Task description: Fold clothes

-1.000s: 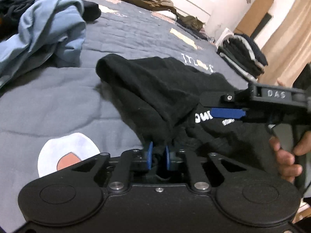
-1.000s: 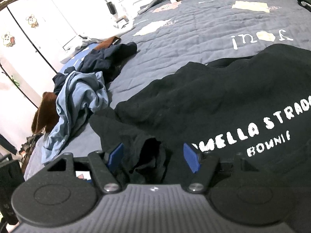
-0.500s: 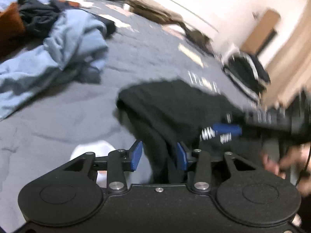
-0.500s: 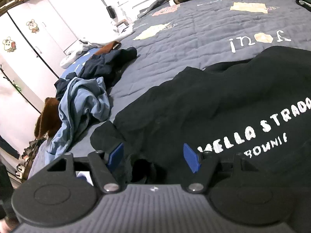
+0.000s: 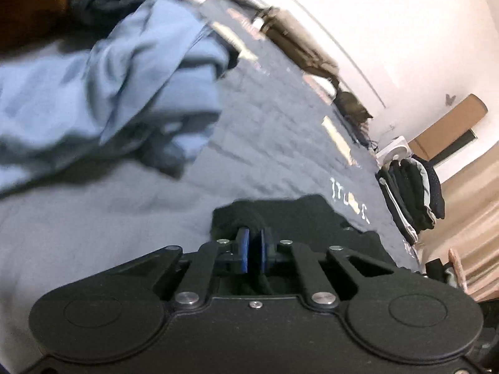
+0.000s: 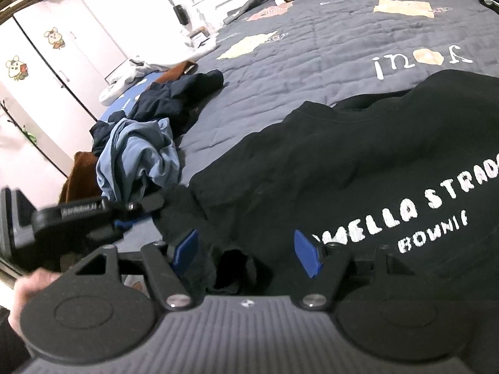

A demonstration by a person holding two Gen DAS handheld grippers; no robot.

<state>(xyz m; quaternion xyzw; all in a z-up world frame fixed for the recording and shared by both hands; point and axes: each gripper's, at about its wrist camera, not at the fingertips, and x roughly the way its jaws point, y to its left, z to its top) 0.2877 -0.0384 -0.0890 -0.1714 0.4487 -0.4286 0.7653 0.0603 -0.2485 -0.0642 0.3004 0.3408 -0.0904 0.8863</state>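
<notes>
A black sweatshirt (image 6: pixel 343 155) with white lettering lies spread on the grey quilt (image 6: pixel 312 40). My right gripper (image 6: pixel 246 252) rests over its near edge, open, its blue pads wide apart with bunched black cloth loose between them. My left gripper (image 5: pixel 254 246) is at the tip of the black sleeve (image 5: pixel 296 215), its jaws closing tight, and the blue pads pinch a fold of the black fabric. In the right wrist view the left gripper (image 6: pixel 124 222) shows at the left, blurred, beside the sleeve end. A hand (image 6: pixel 28 290) holds it.
A crumpled light blue garment (image 5: pixel 109 78) (image 6: pixel 137 155) lies left of the sweatshirt, with dark navy clothes (image 6: pixel 177 99) and a brown garment (image 6: pixel 81 174) behind it. A folded dark stack (image 5: pixel 411 193) sits at the far right, tan folded clothes (image 5: pixel 299 43) at the back.
My left gripper opened, let go of the sleeve, swung left while rolling, and shut again on the sleeve's tip. The raised sleeve dropped flat. The right gripper stayed put.
</notes>
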